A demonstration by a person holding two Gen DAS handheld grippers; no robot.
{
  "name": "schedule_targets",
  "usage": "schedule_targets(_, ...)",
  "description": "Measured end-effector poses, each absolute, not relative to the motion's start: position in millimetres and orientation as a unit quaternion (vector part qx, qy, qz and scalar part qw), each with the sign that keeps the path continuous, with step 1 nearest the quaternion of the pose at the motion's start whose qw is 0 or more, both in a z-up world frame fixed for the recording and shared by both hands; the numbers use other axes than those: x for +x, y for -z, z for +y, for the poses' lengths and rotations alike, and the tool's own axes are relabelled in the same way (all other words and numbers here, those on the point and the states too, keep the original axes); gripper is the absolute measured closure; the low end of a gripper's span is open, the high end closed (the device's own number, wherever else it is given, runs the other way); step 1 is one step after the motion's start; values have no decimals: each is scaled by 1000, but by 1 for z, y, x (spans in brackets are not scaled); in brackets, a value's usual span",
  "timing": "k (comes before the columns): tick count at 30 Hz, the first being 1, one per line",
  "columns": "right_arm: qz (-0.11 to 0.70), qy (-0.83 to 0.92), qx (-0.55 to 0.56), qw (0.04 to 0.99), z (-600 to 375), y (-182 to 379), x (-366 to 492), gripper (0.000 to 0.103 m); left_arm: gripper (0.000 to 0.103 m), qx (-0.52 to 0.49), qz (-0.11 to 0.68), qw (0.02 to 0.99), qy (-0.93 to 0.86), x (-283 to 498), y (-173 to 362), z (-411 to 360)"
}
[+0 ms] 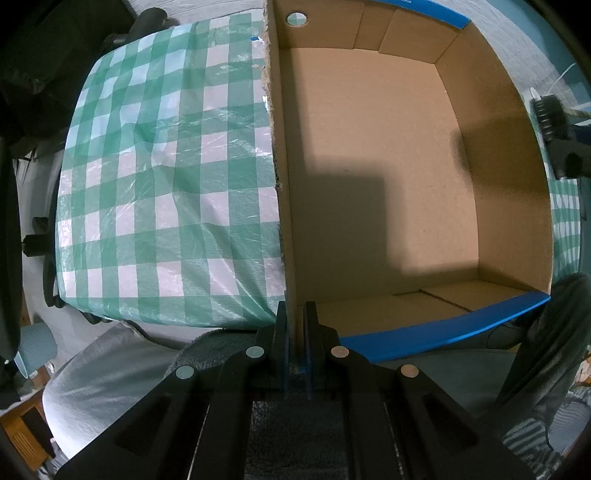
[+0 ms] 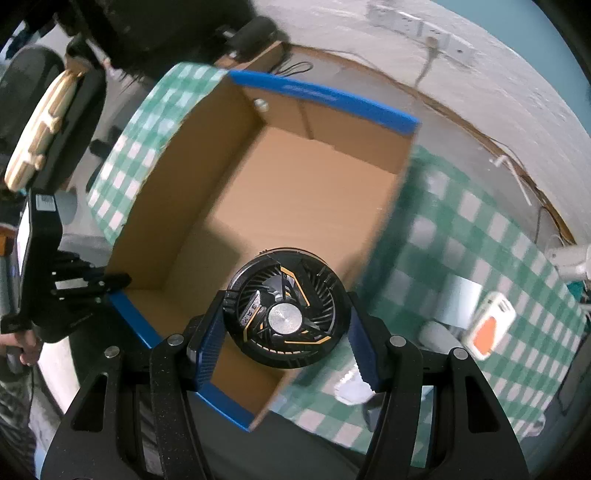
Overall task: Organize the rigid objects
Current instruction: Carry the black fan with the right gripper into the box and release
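An open cardboard box [image 1: 376, 155] with blue edges stands on the green checked tablecloth; nothing lies inside it. My left gripper [image 1: 295, 317] is shut on the box's near left wall. My right gripper [image 2: 286, 325] is shut on a round black fan [image 2: 286, 314] with orange lines and a silver hub, held above the near end of the box [image 2: 288, 192]. The left gripper shows in the right wrist view [image 2: 85, 284] at the box's left corner. The right gripper shows at the right edge of the left wrist view [image 1: 557, 129].
A white and orange device [image 2: 489, 325] lies on the tablecloth [image 2: 461, 229] right of the box, beside a small white object [image 2: 351, 387]. A wooden item [image 2: 40, 125] sits on a black chair at the left. A power strip [image 2: 417, 26] lies on the floor beyond.
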State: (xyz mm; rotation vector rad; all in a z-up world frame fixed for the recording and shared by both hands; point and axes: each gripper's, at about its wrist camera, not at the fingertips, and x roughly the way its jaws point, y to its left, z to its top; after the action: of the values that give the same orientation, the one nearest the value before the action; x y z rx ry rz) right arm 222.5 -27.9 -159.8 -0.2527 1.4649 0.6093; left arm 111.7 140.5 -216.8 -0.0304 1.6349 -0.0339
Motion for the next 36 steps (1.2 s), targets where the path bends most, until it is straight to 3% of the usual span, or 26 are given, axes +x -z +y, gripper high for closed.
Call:
schedule_targets(9,678,-253,-152,673,-13,198,218,41,97,-11,729,684,16,112,216,141)
schedule_targets(22,675,-249,-169,674,-11,200,214,41,97,-5,729,684,15,112,217,139)
schedule_targets(36,657,-254,-134,697,-17,184,212,29,97,-5,729,684,20,109,222,142)
